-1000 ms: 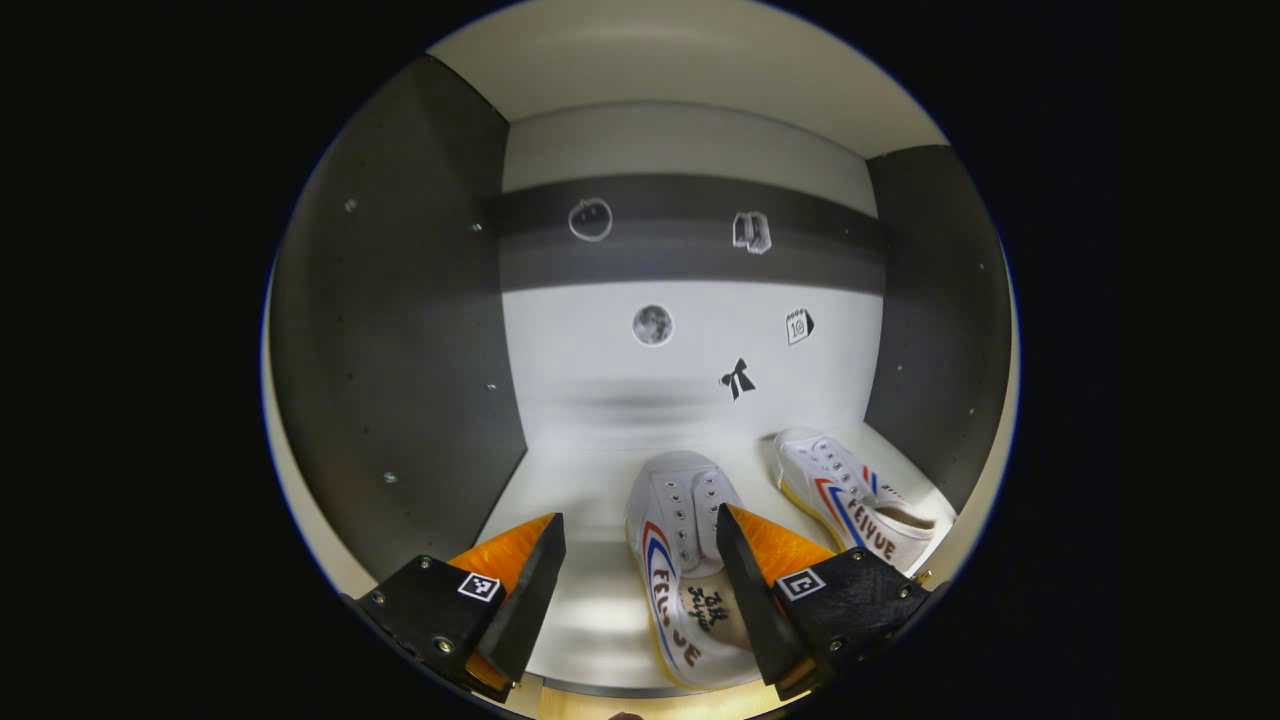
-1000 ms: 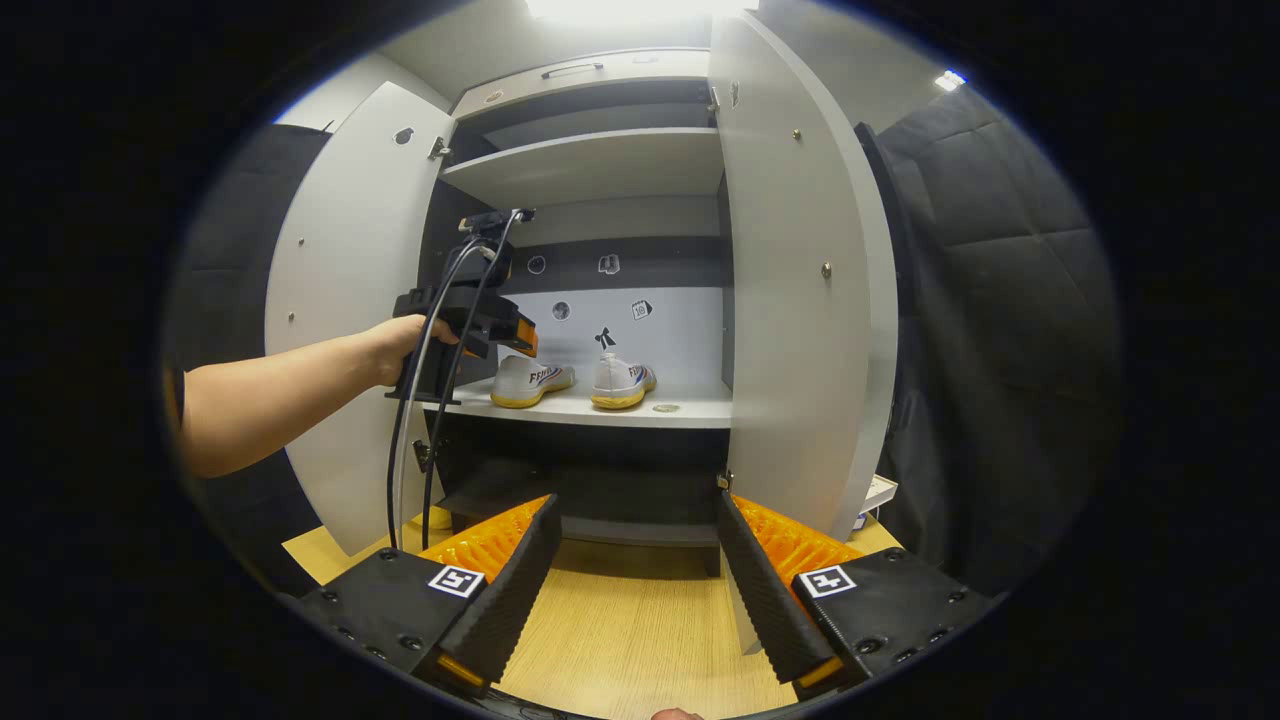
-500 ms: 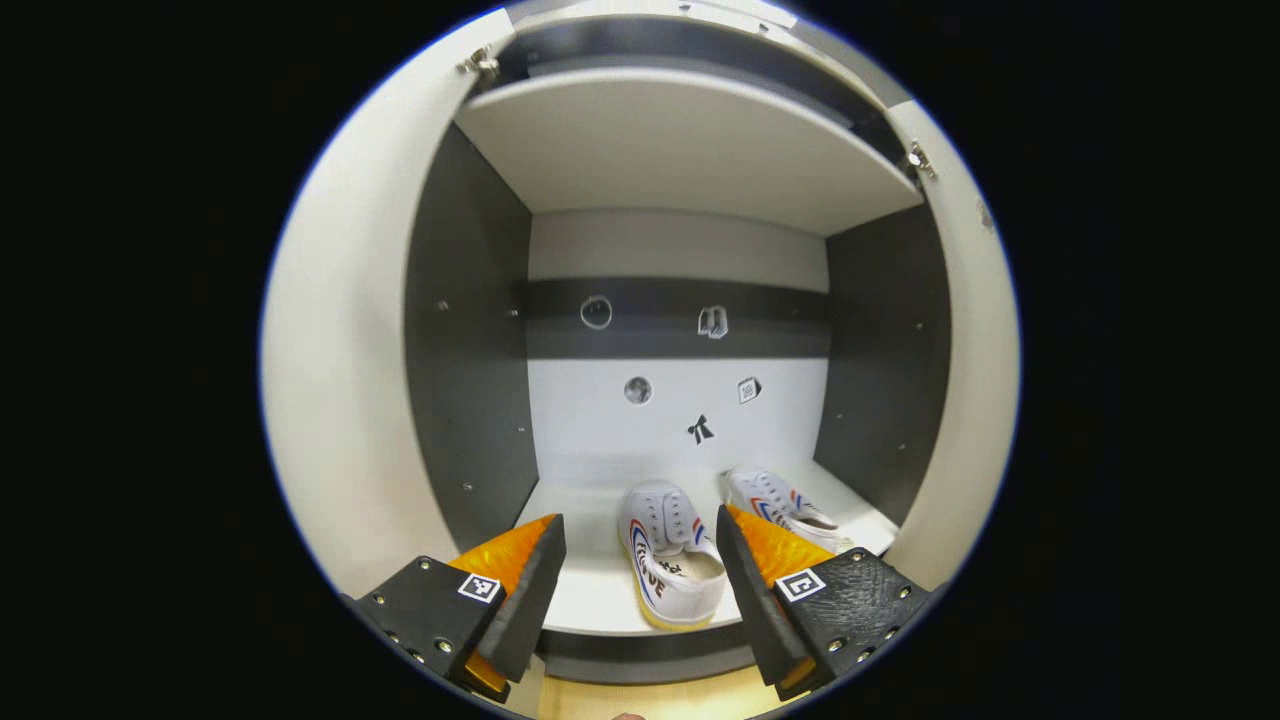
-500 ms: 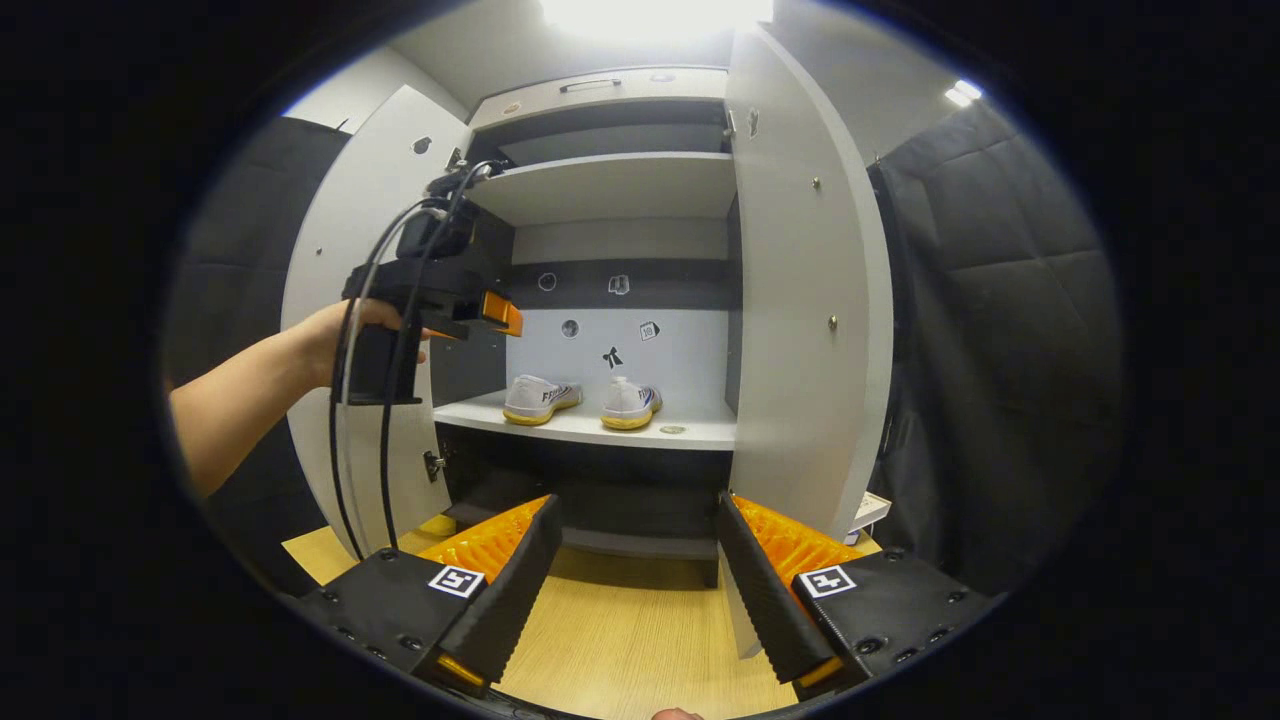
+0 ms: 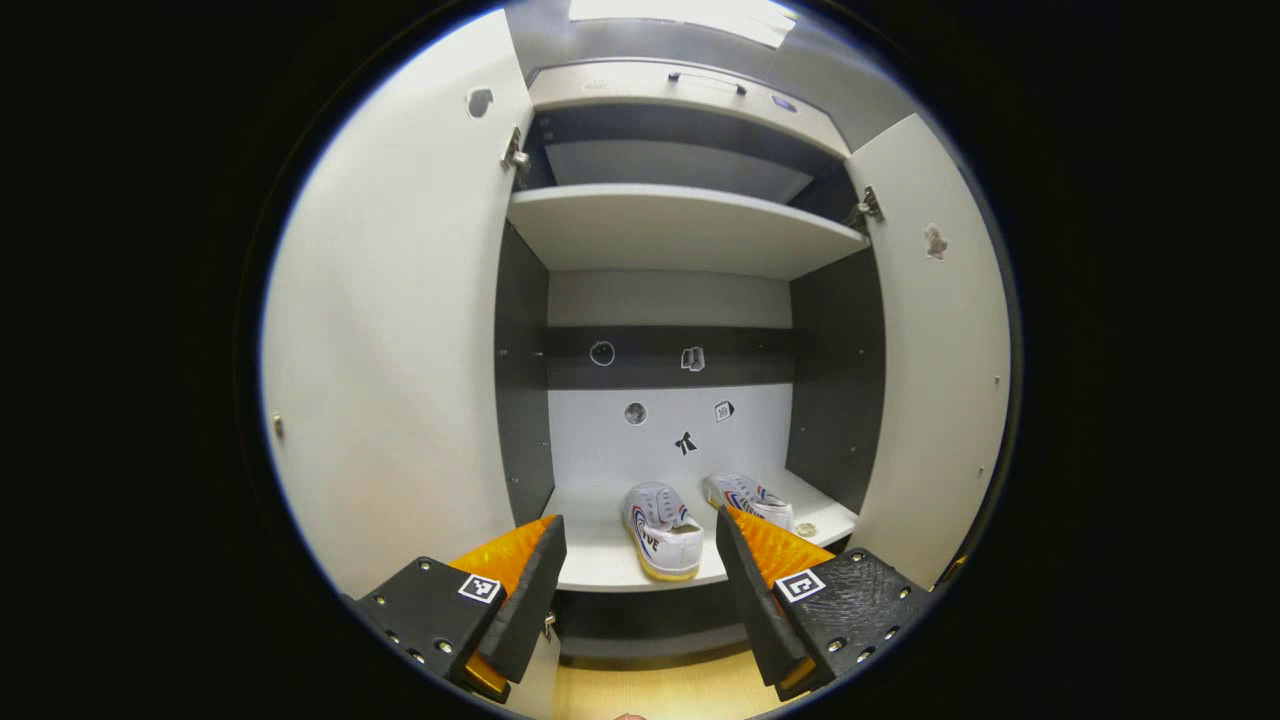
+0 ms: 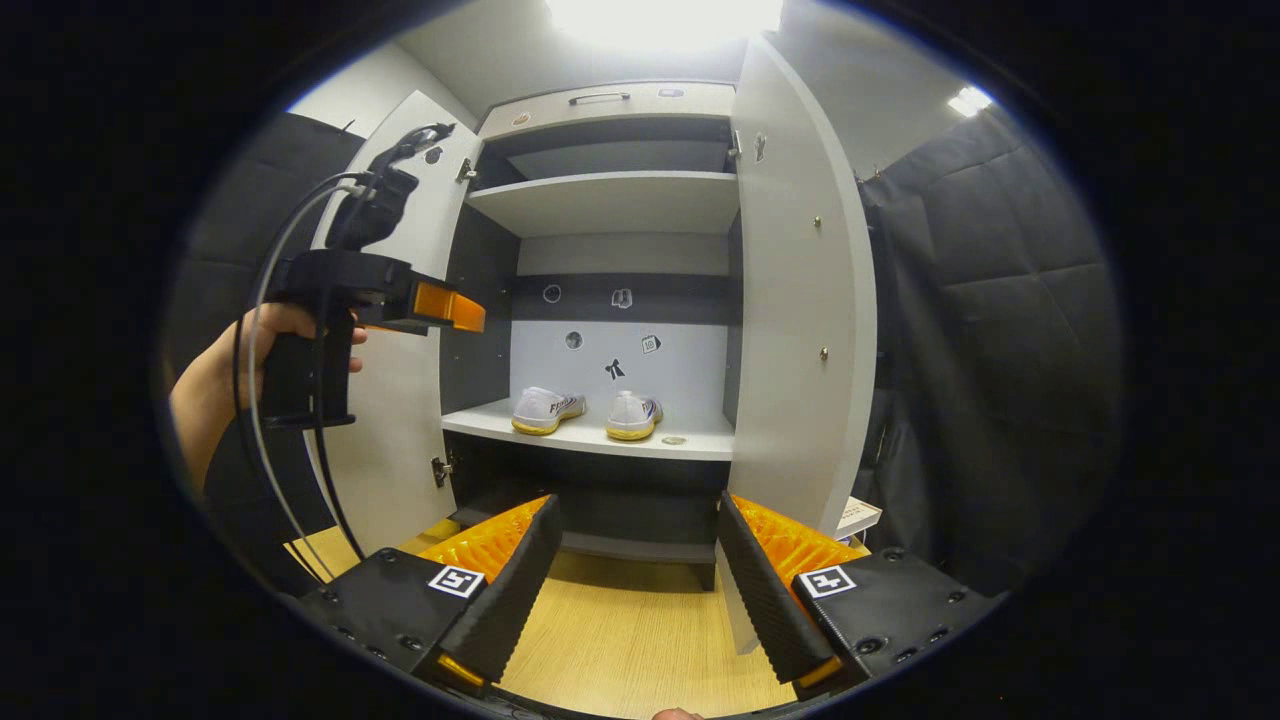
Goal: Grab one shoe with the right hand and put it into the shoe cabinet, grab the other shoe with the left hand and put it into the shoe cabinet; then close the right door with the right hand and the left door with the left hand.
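Two white shoes stand side by side on the middle shelf (image 6: 690, 443) of the open shoe cabinet: one shoe (image 5: 660, 517) (image 6: 543, 409) on the left, the other shoe (image 5: 748, 496) (image 6: 632, 414) on the right. The left door (image 5: 390, 330) (image 6: 400, 440) and the right door (image 5: 940, 350) (image 6: 800, 300) both stand open. My left gripper (image 5: 640, 570) is open and empty, well in front of the shelf; in the right gripper view a hand holds the left gripper (image 6: 450, 308) beside the left door. My right gripper (image 6: 635, 570) is open and empty, low over the floor.
An upper shelf (image 6: 610, 200) and a top drawer with a handle (image 6: 600, 98) sit above the shoes. A small round object (image 6: 674, 439) lies on the shelf to the right of the shoes. The wooden floor (image 6: 630, 640) runs in front of the cabinet. A dark padded wall (image 6: 980, 320) stands at the right.
My left gripper has drawn back out of the cabinet, away from the shoes, so both doors now show around it. The right gripper has tilted slightly upward.
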{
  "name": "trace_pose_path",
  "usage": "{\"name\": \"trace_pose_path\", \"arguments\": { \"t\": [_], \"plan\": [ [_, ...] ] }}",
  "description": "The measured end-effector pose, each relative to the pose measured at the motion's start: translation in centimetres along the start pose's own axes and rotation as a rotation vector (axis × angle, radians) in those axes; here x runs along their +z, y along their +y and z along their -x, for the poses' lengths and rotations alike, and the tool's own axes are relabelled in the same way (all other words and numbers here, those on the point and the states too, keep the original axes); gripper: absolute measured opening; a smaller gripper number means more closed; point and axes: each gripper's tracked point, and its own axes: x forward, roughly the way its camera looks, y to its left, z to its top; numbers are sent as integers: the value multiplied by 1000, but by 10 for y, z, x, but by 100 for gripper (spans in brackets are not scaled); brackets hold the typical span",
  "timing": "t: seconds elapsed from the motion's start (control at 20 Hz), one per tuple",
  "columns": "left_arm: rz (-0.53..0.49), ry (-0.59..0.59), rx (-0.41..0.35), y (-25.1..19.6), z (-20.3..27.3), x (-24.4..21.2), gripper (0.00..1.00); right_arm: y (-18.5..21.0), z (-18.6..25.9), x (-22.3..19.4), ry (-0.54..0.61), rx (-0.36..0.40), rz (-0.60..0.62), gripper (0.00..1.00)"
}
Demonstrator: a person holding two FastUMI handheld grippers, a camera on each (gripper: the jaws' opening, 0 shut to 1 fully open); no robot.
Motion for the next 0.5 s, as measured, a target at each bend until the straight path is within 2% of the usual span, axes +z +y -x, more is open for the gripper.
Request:
{"name": "trace_pose_path", "arguments": {
  "t": [0.35, 0.5],
  "plan": [
    [10, -27, -32, -3, 77, 0, 80, -1, 0, 11, -34, -9, 8, 98],
    [-5, -42, -20, 6, 102, 1, 80, 0, 5, 16, -42, -12, 5, 98]
  ]
}}
